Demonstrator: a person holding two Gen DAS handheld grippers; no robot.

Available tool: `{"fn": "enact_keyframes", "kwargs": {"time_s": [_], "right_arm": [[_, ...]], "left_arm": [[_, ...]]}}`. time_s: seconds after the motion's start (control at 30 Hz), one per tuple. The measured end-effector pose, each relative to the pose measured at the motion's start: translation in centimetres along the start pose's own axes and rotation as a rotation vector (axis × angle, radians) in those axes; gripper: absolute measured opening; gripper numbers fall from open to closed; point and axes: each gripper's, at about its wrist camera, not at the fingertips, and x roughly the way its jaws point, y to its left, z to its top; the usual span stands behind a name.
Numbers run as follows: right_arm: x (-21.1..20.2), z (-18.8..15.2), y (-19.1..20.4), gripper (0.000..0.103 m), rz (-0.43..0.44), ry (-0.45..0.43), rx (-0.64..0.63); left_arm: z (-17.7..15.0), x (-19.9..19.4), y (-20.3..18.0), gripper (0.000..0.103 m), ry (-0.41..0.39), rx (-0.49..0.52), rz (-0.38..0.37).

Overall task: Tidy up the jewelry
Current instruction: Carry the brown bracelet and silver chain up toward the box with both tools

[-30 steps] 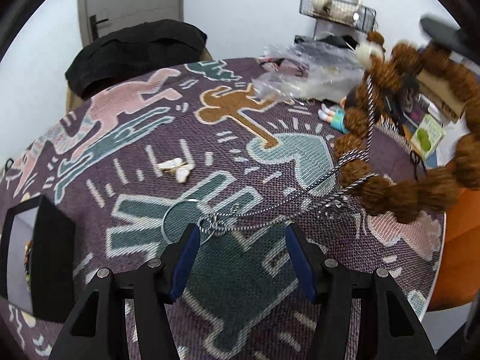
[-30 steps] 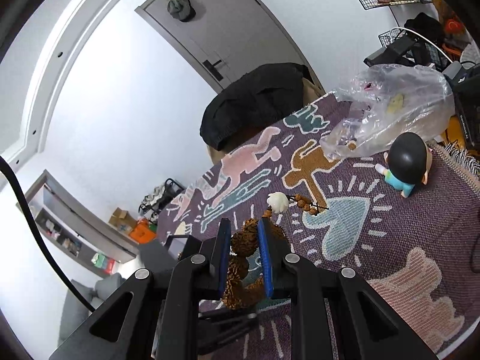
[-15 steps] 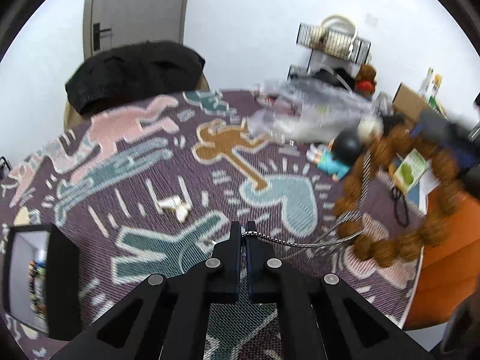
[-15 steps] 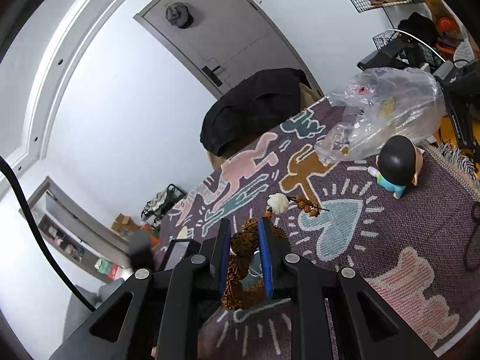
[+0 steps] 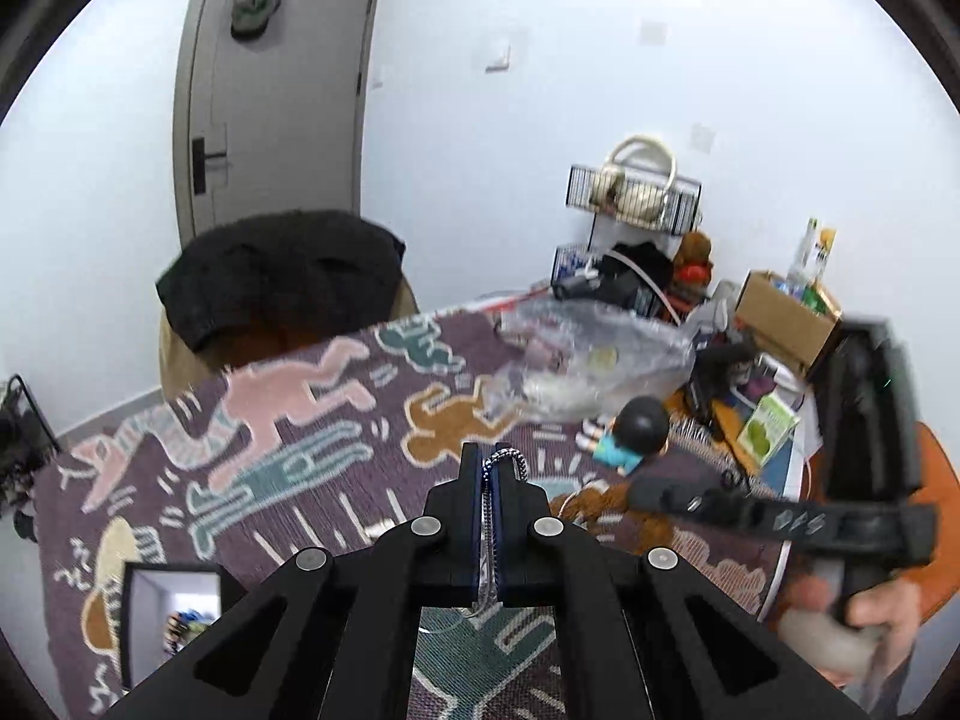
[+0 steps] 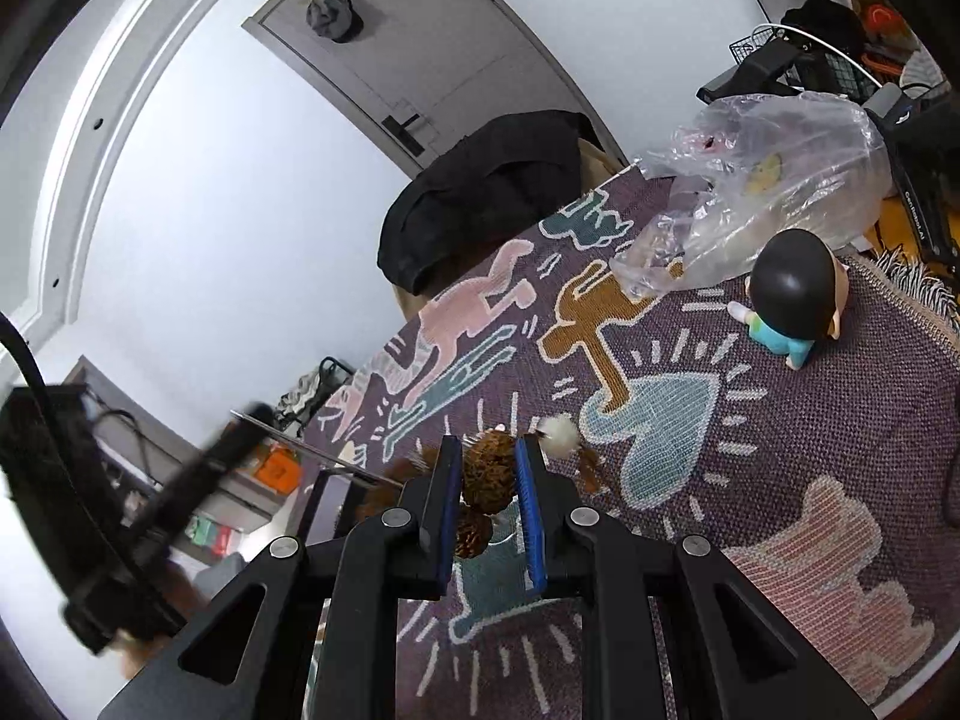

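Observation:
My left gripper (image 5: 491, 468) is shut on a silver chain (image 5: 507, 455), whose loop sticks out above the fingertips, lifted over the patterned cloth (image 5: 300, 420). My right gripper (image 6: 489, 456) is shut on a string of big brown rough beads (image 6: 489, 471) with a white bead (image 6: 561, 433) at its far end. In the left wrist view the right gripper's body (image 5: 780, 519) crosses at the right, with brown beads (image 5: 591, 504) beneath it. An open black jewelry box (image 5: 171, 612) lies at the lower left of the cloth.
A doll with a black head (image 6: 792, 294) and a clear plastic bag (image 6: 768, 180) lie at the far right of the table. A chair with a black garment (image 5: 282, 294) stands behind the table. Wire racks (image 5: 630, 198) and a cardboard box (image 5: 786, 318) stand beyond.
My left gripper closed on the silver chain and lifted it off the cloth, tilting up. My right gripper stayed shut on the brown beads and shifted a little.

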Motion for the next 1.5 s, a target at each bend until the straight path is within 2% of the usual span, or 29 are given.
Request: {"fn": "enact_keyframes", "kwargs": {"time_s": [0.27, 0.5, 0.67, 0.83, 1.17, 1.5], "right_arm": [[1.4, -0.7, 0.9, 0.019, -0.002, 0.035, -0.020], [1.7, -0.9, 1.3, 0.019, 0.002, 0.039, -0.027], [2.1, -0.7, 2.2, 0.019, 0.024, 0.049, -0.032], [2.8, -0.1, 3.5, 0.019, 0.084, 0.075, -0.029], [4.4, 0.0, 9.2, 0.019, 0.106, 0.095, -0.142], [9.6, -2.1, 13.7, 0.019, 0.138, 0.207, -0.205]], "left_arm": [[2.1, -3.7, -0.4, 0.002, -0.072, 0.043, 0.027], [3.2, -6.6, 2.4, 0.002, -0.124, -0.001, 0.088], [3.8, -8.8, 3.6, 0.002, -0.159, -0.012, 0.129], [4.2, -11.0, 4.7, 0.002, -0.191, -0.019, 0.169], [4.6, -15.3, 8.5, 0.002, -0.245, -0.068, 0.264], [4.4, -18.4, 10.9, 0.002, -0.278, -0.076, 0.359]]}}
